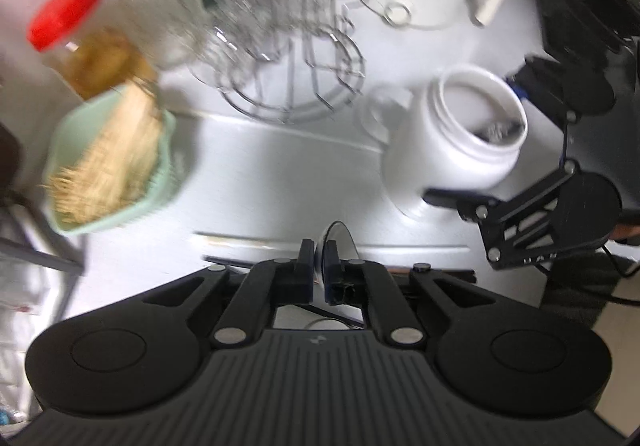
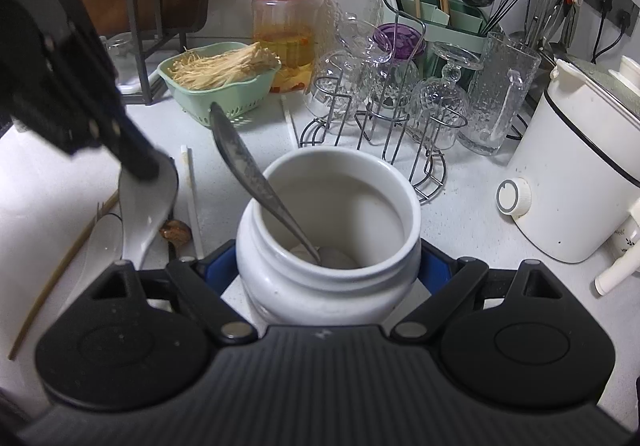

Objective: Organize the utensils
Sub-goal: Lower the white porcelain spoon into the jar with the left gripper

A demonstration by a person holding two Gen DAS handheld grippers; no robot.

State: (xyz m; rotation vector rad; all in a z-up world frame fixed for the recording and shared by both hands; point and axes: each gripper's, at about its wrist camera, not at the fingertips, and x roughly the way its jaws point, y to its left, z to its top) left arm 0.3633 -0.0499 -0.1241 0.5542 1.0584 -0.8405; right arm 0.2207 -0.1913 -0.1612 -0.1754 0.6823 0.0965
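Note:
A white ceramic jar (image 2: pixel 328 278) stands on the counter with a grey metal spoon (image 2: pixel 244 162) leaning inside it. My right gripper (image 2: pixel 328 266) is shut on the jar's body, a blue pad pressing each side. In the left wrist view the jar (image 1: pixel 452 150) sits at the right, with a right finger (image 1: pixel 440 196) against it. My left gripper (image 1: pixel 319 252) is shut on a white ceramic spoon (image 1: pixel 340 236), pinching its bowl edge. In the right wrist view the left gripper (image 2: pixel 140 166) holds that spoon (image 2: pixel 148 206) lifted, left of the jar.
A green basket of enoki mushrooms (image 2: pixel 216 86), a red-lidded jar (image 2: pixel 286 34) and a wire rack of glasses (image 2: pixel 384 94) stand behind the jar. A white cooker (image 2: pixel 572 174) is at the right. Loose white chopsticks (image 2: pixel 194 198) and a fork (image 2: pixel 100 212) lie at the left.

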